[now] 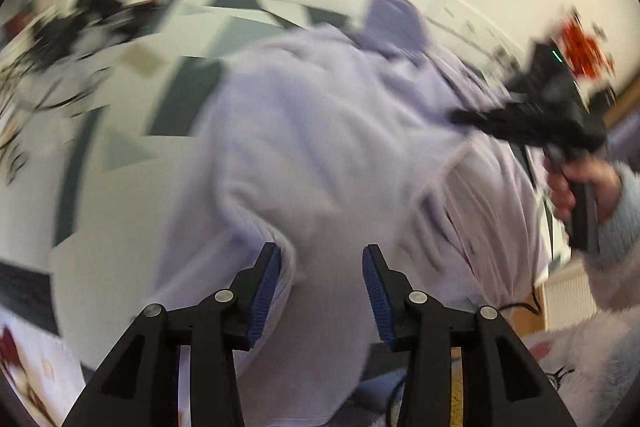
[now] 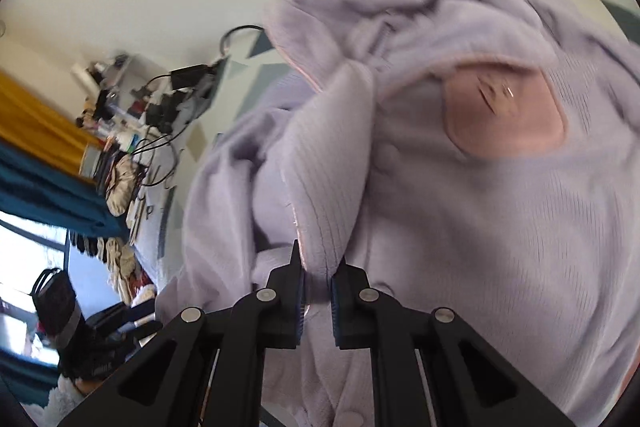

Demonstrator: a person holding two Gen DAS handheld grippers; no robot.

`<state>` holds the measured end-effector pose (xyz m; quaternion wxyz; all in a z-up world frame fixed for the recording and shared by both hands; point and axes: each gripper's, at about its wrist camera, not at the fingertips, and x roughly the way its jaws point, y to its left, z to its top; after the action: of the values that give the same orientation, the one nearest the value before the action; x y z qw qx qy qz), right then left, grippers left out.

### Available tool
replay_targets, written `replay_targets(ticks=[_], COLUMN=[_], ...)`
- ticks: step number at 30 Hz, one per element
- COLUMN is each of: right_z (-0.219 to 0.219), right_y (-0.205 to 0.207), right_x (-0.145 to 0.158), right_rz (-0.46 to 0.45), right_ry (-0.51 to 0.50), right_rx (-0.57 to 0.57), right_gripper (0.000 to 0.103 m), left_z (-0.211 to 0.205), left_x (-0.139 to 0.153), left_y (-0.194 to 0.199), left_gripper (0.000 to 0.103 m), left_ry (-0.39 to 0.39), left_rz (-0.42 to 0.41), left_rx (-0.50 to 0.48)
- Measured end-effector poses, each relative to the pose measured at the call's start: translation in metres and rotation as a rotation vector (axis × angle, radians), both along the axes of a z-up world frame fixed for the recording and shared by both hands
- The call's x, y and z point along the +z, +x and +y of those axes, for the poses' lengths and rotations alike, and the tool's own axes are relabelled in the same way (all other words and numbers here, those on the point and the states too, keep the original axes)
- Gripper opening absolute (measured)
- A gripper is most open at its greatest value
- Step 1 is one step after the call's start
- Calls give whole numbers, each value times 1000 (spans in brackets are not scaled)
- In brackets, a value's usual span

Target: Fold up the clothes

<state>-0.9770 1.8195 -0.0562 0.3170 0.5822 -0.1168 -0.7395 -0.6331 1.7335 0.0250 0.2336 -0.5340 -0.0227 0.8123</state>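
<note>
Lilac fleece garment (image 2: 500,227) rumpled, bunched (pink patch (image 2: 506,117)).

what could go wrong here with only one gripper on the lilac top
The right gripper pinches only a thin edge of the lilac top, so it might slip out. The left gripper is open above the cloth, so the free side could sag and bunch, spoiling the fold.

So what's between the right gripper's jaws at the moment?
A fold of the lilac garment, its pink-trimmed edge pinched between the right gripper jaws. The right wrist view shows it.
</note>
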Motion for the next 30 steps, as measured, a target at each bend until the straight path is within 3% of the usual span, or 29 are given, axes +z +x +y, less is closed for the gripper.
replay_targets(ticks=[6, 11, 13, 15, 16, 18, 23, 28, 30], right_z=[4, 4, 5, 6, 6, 6, 2, -1, -1], right_y=[2, 2, 1, 1, 1, 1, 2, 3, 3], right_x=[-14, -14, -15, -16, -14, -11, -5, -4, -8], right_rz=[6, 7, 0, -3, -1, 5, 10, -1, -26], right_ry=[17, 12, 13, 24, 23, 20, -4, -26, -39], right_rx=[-28, -31, -36, -33, -30, -25, -26, -32, -35], right_gripper=[10, 10, 10, 10, 10, 10, 10, 11, 14], left_z=[31, 44, 37, 22, 13, -3, -43, -90, -89], left_x=[-22, -48, -52, -52, -50, -39, -12, -3, -5], left_y=[13, 25, 19, 11, 7, 5, 9, 5, 4], left_gripper=[42, 42, 42, 4, 2, 2, 2, 2, 8], left_ry=[-10, -101, -37, 43, 69, 79, -17, 8, 8], left_rz=[-86, -99, -122, -155, -163, -136, -30, 14, -4], left_rx=[-131, -164, -118, -42, -5, 37, 137, 330, 336])
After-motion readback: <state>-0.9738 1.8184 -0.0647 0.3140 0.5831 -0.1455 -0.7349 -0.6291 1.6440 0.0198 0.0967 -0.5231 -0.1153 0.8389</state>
